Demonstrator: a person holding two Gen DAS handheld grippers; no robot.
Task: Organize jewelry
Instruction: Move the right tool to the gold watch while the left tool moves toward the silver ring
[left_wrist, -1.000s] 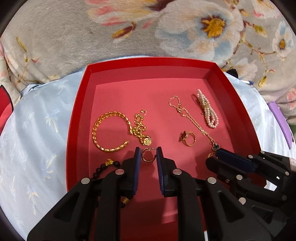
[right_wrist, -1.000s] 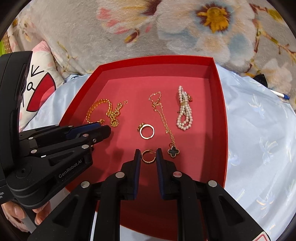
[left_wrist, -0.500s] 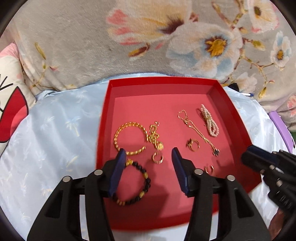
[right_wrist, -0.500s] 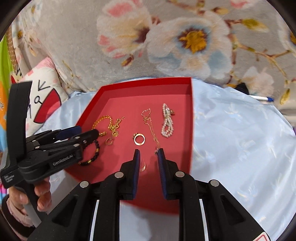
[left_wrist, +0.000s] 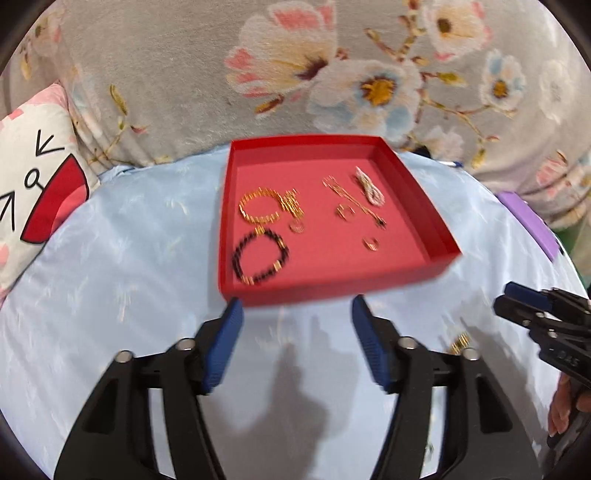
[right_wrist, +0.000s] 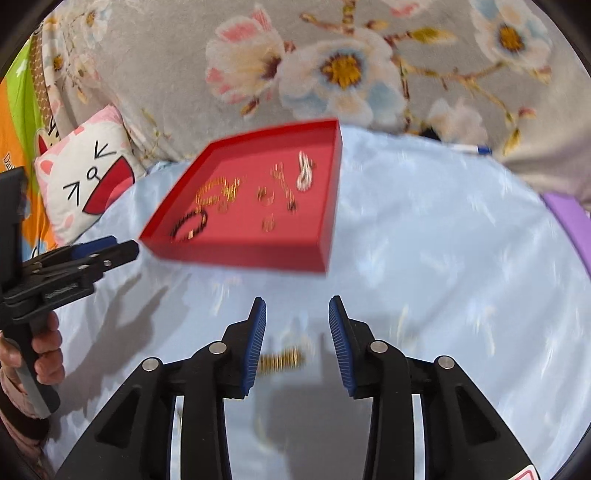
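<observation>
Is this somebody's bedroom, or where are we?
Probably a bedroom or living room at home, though that's a guess. A flowered plush blanket is behind, a cartoon cat pillow sits to one side, and the red jewelry tray rests on a light blue cloth.

1. The bed is covered by a pale blue sheet with a faint leaf print, wrinkled and glossy.
2. A red tray lies flat on the sheet toward its far side; in the right wrist view it sits left of centre.
3. A small gold piece, blurred, lies on the sheet nearer than the tray and well apart from it; in the left wrist view it shows at the lower right.
4. A purple item lies at the sheet's right edge.
5. A cat-face cushion rests at the far left edge.
6. A floral blanket rises behind the sheet.
</observation>
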